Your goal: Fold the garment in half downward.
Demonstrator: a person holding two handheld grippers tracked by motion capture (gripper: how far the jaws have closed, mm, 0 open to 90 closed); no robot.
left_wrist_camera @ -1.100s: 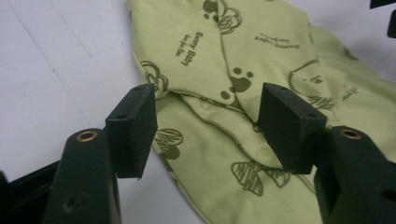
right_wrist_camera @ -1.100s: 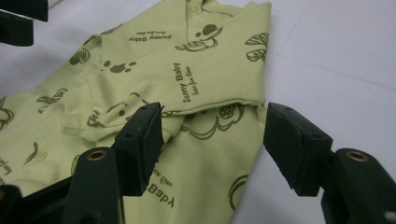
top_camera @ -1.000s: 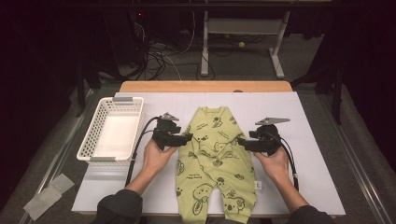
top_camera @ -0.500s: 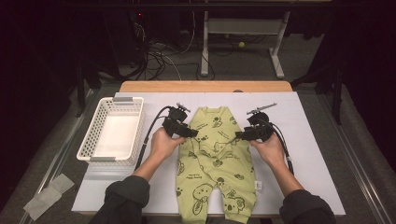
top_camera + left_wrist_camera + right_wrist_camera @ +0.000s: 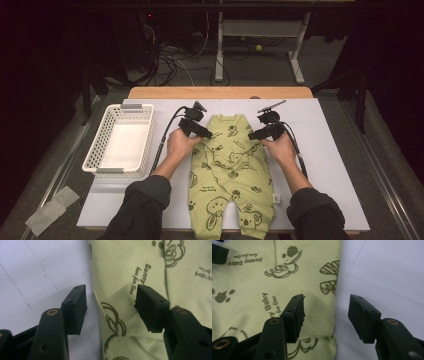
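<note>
Pale green cotton baby romper (image 5: 229, 170) with dark olive cartoon prints and lettering, spread flat, neck end away from the person, on a white mat (image 5: 330, 150) over a wooden table (image 5: 220, 92). Left gripper (image 5: 207, 132) at the garment's left upper edge, right gripper (image 5: 252, 135) at its right upper edge. In the left gripper view, jaws apart, straddling the fabric edge (image 5: 100, 305), one pad over the mat, the other over the cloth; just been narrowing slightly, nothing pinched. In the right gripper view, jaws likewise apart across the opposite edge (image 5: 335, 305), just been widening a little, cloth between them unclamped. Contact of pads with fabric unclear. Leg ends of the romper cut off at the bottom of the high view. One romper, two grippers, one white plastic basket (image 5: 102, 147) left of the garment, well apart.
</note>
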